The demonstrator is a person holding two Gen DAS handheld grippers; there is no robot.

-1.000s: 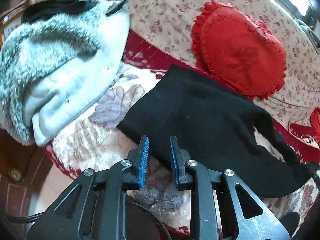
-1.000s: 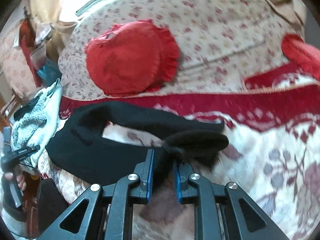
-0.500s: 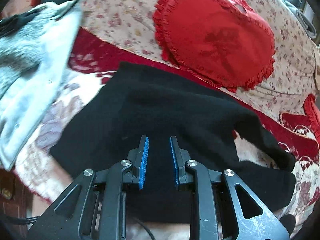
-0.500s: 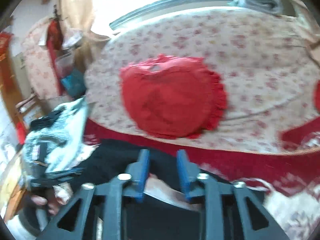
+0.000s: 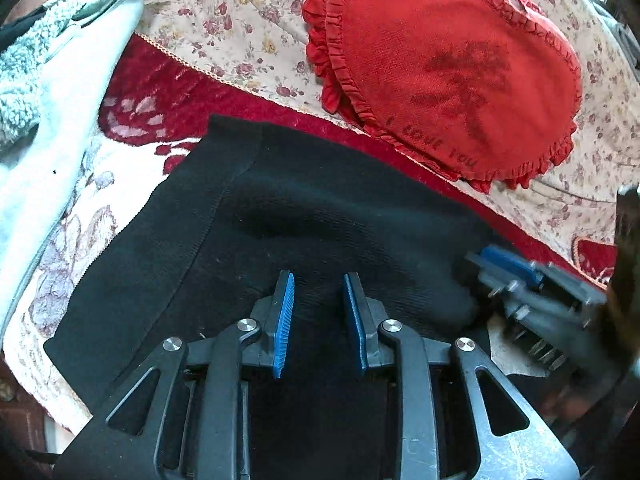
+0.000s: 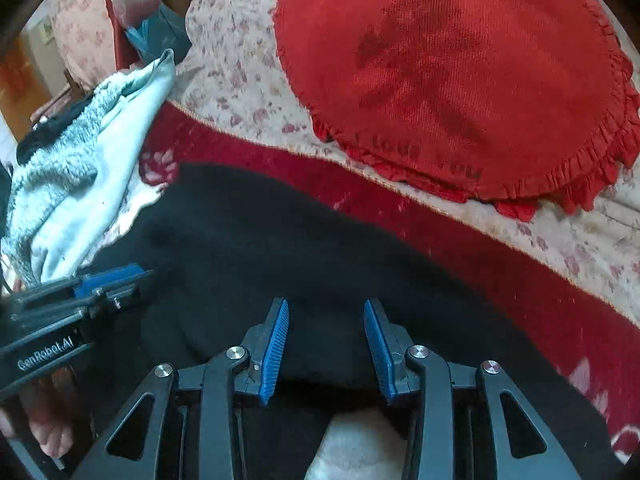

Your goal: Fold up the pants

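Black pants [image 5: 304, 216] lie folded over on a floral and red sofa seat; they also fill the middle of the right wrist view [image 6: 304, 248]. My left gripper [image 5: 319, 312] is open and empty, just above the pants' near part. My right gripper [image 6: 326, 340] is open and empty above the folded-over black fabric. The right gripper shows at the right edge of the left wrist view [image 5: 532, 292]. The left gripper shows at the left edge of the right wrist view [image 6: 80, 296].
A red heart-shaped cushion [image 5: 452, 72] leans on the floral sofa back [image 5: 240, 20], behind the pants; it fills the top of the right wrist view [image 6: 460, 80]. A pale blue fleece garment [image 5: 52, 120] lies left of the pants, as the right wrist view [image 6: 84, 184] also shows.
The right gripper carried the pants' leg end leftward over the rest and let it go, then opened wider. The left gripper moved forward over the pants. Both now hover close together.
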